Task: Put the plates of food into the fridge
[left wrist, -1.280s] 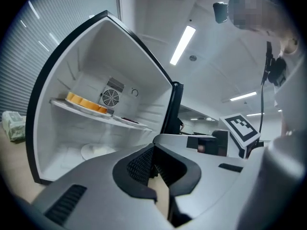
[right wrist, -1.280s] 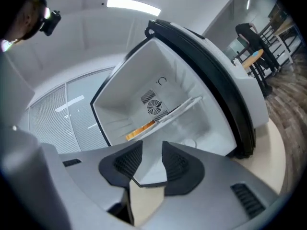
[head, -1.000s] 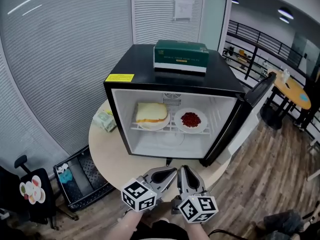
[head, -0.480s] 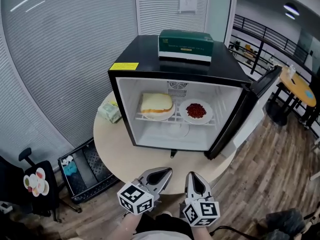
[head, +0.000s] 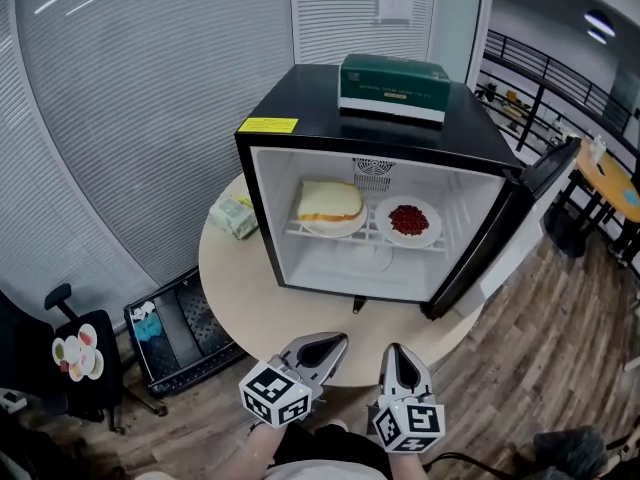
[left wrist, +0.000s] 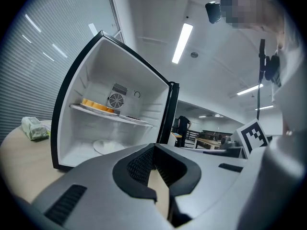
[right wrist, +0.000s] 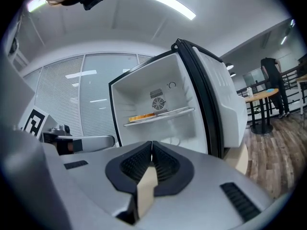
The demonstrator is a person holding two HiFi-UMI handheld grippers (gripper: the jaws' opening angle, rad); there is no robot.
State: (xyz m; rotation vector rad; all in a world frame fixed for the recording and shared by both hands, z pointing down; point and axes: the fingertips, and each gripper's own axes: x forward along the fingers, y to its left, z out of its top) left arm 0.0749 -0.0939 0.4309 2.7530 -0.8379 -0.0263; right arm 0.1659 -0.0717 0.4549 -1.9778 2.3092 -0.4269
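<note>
The black mini fridge (head: 300,118) stands on a round table (head: 240,288) with its door (head: 545,173) swung open to the right. On its wire shelf sit two white plates: one with bread (head: 330,208) on the left, one with red food (head: 408,222) on the right. The bread plate (left wrist: 98,107) also shows in the left gripper view and the bread plate (right wrist: 143,116) in the right gripper view. My left gripper (head: 338,342) and right gripper (head: 393,352) hover side by side in front of the table edge, both shut and holding nothing, well short of the fridge.
A green box (head: 393,87) lies on top of the fridge. A green packet (head: 236,215) rests on the table left of it. A pale round disc (left wrist: 108,146) lies on the fridge floor. A black crate (head: 180,328) sits on the floor at left.
Both grippers have sunk lower in the head view and drawn further from the fridge. The head view has shifted, so the fridge now sits further right. The plates stay on the shelf.
</note>
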